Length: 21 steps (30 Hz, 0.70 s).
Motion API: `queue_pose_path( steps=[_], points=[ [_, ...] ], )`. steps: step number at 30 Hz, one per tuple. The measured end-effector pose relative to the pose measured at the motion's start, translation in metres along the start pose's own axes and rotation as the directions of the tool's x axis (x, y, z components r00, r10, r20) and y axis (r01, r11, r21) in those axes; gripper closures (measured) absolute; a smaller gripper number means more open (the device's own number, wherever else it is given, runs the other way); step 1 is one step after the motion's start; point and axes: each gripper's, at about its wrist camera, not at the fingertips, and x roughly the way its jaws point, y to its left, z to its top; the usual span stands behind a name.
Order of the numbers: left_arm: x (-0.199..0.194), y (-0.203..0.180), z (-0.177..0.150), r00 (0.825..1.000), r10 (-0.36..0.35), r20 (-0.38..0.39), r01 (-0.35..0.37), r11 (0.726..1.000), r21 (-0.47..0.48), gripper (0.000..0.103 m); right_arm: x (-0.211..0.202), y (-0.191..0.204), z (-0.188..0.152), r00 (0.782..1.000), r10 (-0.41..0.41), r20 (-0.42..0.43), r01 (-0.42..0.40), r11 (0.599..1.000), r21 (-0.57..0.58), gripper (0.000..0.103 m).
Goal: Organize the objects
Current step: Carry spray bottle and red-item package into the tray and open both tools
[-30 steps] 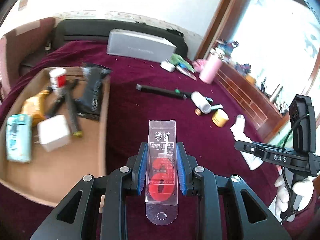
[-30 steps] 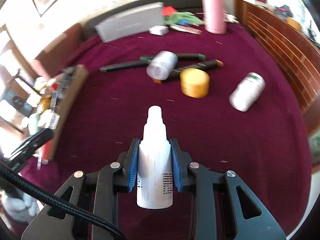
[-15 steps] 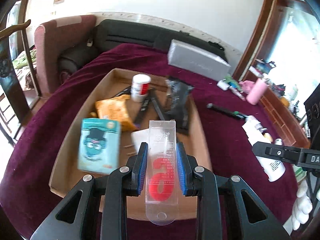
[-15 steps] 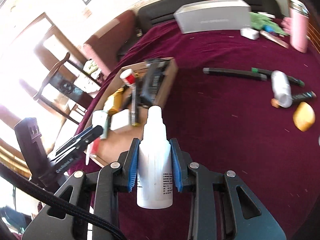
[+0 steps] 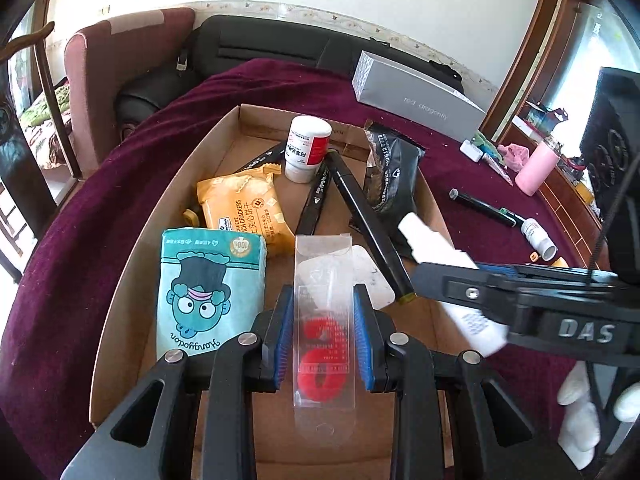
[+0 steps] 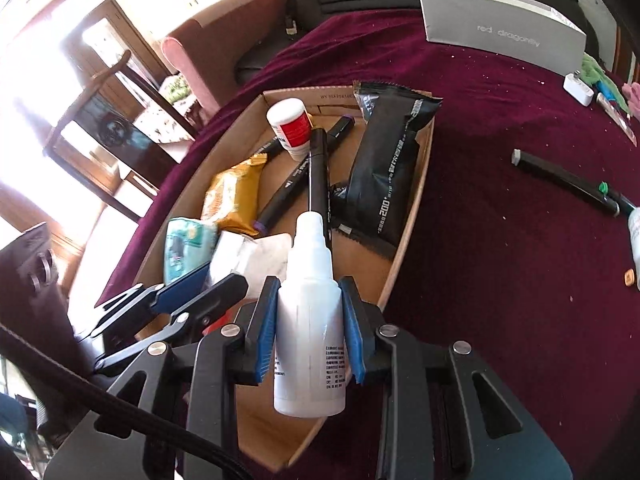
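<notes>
Clamping packet (image 5: 324,332) and bottle (image 6: 310,320), seemingly above box (image 5: 132,264).

Bright daylight blows out the windows; fisheye edges curve, dark-vignetted, mostly sharp.

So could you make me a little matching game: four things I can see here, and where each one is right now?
Things:
1. white bottle
2. clear packet
3. cracker packet
4. grey box

Places:
A. lying in the cardboard box
B. on the maroon cloth by the wall
C. in the left gripper
D. in the right gripper

Pairs: 1-D, 2-C, 3-A, 4-B
</notes>
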Motion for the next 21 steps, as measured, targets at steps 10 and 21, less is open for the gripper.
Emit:
queue_pose_path(
  steps=[10,21],
  points=[
    [0.0,0.001,-0.002,1.0,-0.026,0.008,0.026,1.0,-0.016,0.073,0.015,0.006,0.003,0.996,-0.09,-0.012,0.089,0.996,-0.018,0.075],
    [-0.027,-0.002,0.0,0.998,-0.006,0.064,0.009,0.999,-0.044,0.058,-0.017,-0.003,0.0,0.992,-0.096,0.08,0.094,0.995,0.024,0.061]
  ],
)
